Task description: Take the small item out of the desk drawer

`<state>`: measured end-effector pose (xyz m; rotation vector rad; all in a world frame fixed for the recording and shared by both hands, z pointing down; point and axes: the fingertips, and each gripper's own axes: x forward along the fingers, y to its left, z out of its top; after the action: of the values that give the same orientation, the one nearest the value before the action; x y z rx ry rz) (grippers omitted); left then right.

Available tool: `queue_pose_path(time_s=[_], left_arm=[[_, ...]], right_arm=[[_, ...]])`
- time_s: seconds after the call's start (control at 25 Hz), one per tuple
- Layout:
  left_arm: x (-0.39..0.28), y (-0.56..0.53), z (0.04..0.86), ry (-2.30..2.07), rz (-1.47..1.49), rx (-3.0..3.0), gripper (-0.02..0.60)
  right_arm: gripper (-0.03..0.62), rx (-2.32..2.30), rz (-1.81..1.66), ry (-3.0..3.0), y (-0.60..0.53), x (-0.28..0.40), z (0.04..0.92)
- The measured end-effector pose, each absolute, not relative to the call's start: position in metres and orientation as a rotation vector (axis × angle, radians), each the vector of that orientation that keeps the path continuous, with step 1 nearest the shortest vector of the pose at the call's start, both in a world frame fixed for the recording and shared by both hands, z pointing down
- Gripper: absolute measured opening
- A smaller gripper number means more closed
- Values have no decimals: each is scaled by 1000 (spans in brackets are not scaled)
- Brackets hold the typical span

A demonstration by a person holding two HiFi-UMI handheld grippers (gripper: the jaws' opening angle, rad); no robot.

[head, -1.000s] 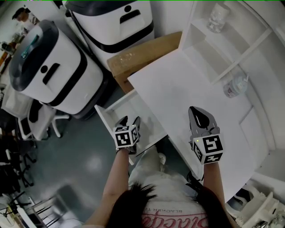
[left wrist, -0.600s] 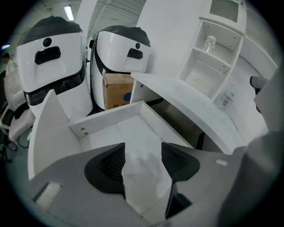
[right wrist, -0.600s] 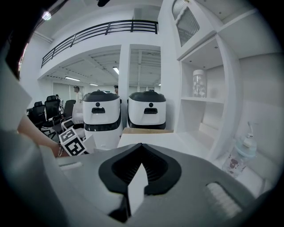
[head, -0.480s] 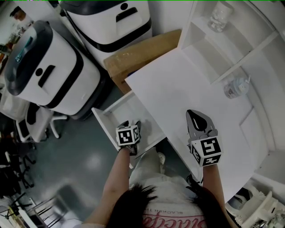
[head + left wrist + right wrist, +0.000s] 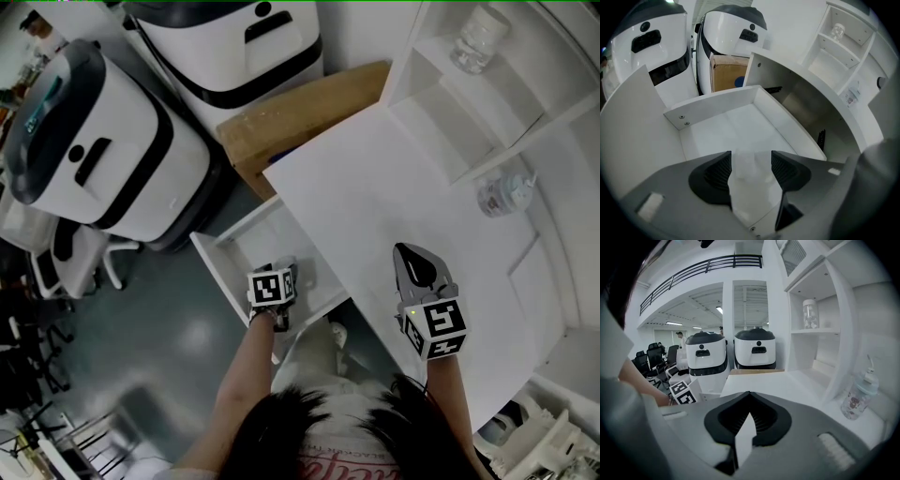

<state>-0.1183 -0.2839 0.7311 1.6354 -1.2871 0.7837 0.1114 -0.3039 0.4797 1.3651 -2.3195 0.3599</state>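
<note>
Two white machines with dark tops, one point(image 5: 94, 141) at the upper left and one point(image 5: 234, 47) behind it, stand on the floor. The white table point(image 5: 394, 187) runs diagonally through the head view. A white shelf unit point(image 5: 469, 103) stands along its far right side. A brown cardboard box point(image 5: 300, 108) is wedged between the machines and the table's far corner.

The drawer point(image 5: 225, 258) is pulled out at the table's left edge, with low white walls on three sides. The tabletop overhangs its right side, closing off that flank.

Right tool point(image 5: 749, 398): over the bare tabletop, jaws pressed together, nothing in them. A clear bottle point(image 5: 506, 192) stands near the foot of the shelf unit, and a jar point(image 5: 478, 37) sits on an upper shelf.

Left tool point(image 5: 751, 154): down inside the drawer near its front. Its jaws are narrowed onto the small item point(image 5: 750, 192), with both pads against its sides.

The item is pale, whitish and soft-edged. Its long axis lies along the jaws, and its far end points toward the drawer's back wall. Cannot tell whether it rests on the drawer floor or is lifted clear.
</note>
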Motion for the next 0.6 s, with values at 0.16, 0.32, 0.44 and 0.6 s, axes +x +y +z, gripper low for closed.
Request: queue_pose_path(time_s=[0.16,0.32,0.44,0.6], left_arm=[[-118,-282,745,-1264,811,1612,281],[-119,-279,755,-1247,835,1586,281],[-120,-278,763,-1235,852,1570,281],[-119,-278,772,-1224,869,1552,281]], right_arm=[[2,1382,382,-2308,-306,115,486],[2,1397,404,-2296,-305,119,490],[2,1400,412,-2285,-304,121,495],[2,1401,423,-2271,-304,122,500]])
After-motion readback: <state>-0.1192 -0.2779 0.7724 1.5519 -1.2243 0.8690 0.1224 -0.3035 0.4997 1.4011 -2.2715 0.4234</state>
